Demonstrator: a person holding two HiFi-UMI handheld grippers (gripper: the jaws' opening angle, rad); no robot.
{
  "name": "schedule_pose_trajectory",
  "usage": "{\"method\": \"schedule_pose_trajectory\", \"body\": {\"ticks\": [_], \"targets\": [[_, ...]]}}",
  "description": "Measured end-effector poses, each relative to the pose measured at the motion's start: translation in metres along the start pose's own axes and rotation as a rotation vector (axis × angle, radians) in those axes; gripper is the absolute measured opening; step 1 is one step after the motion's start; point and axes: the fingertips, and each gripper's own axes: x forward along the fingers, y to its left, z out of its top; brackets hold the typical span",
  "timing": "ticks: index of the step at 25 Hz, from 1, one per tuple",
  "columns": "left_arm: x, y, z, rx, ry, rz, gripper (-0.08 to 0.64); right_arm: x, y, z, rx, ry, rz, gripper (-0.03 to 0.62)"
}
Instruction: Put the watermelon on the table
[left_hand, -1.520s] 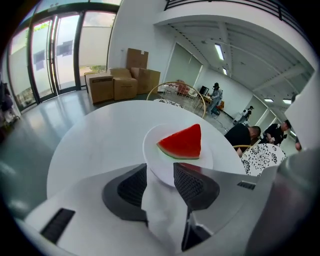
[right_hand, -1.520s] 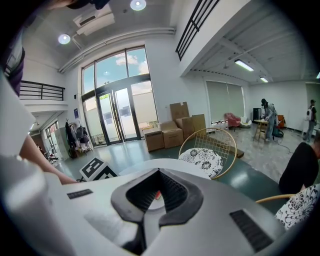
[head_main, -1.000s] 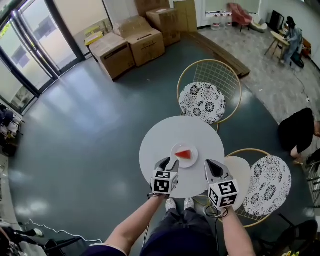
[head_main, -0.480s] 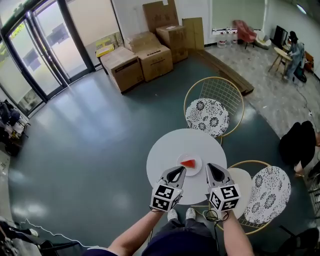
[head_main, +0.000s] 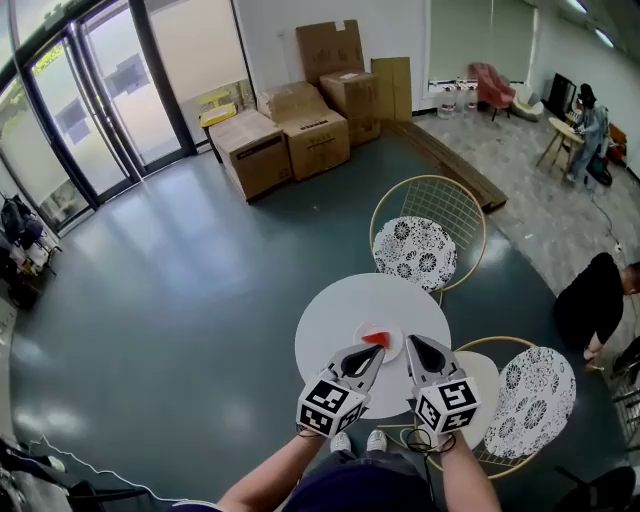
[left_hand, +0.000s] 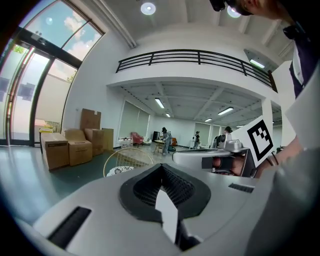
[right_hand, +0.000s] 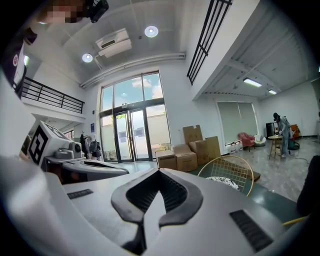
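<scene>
The watermelon (head_main: 376, 338) lies on a plate (head_main: 394, 346) on the table (head_main: 330, 315), and near it I see my left gripper (head_main: 371, 354), jaws just closing together on nothing, and my right gripper (head_main: 416, 347), jaws together, empty too.

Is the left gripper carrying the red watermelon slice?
No, the red watermelon slice lies on the white plate; the left gripper has just closed its jaws on nothing.
</scene>
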Motion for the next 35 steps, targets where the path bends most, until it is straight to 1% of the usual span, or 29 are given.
{"method": "schedule_pose_trajectory", "body": {"ticks": [5, 10, 15, 22, 35], "targets": [[-0.007, -0.001, 0.011, 0.003, -0.024, -0.007, 0.005, -0.002, 0.016, 0.016, -0.025, -0.04, 0.05, 0.003], [-0.013, 0.003, 0.02, -0.001, -0.042, -0.005, 0.006, -0.002, 0.028, 0.032, -0.04, -0.073, 0.076, 0.003], [-0.02, 0.006, 0.026, -0.003, -0.053, -0.006, 0.006, -0.001, 0.032, 0.041, -0.031, -0.09, 0.077, 0.003], [-0.018, 0.005, 0.029, -0.019, -0.06, -0.025, 0.005, -0.001, 0.03, 0.041, -0.03, -0.098, 0.081, 0.003], [-0.02, 0.005, 0.029, -0.024, -0.06, -0.043, 0.005, 0.002, 0.032, 0.041, -0.026, -0.093, 0.074, 0.003]]}}
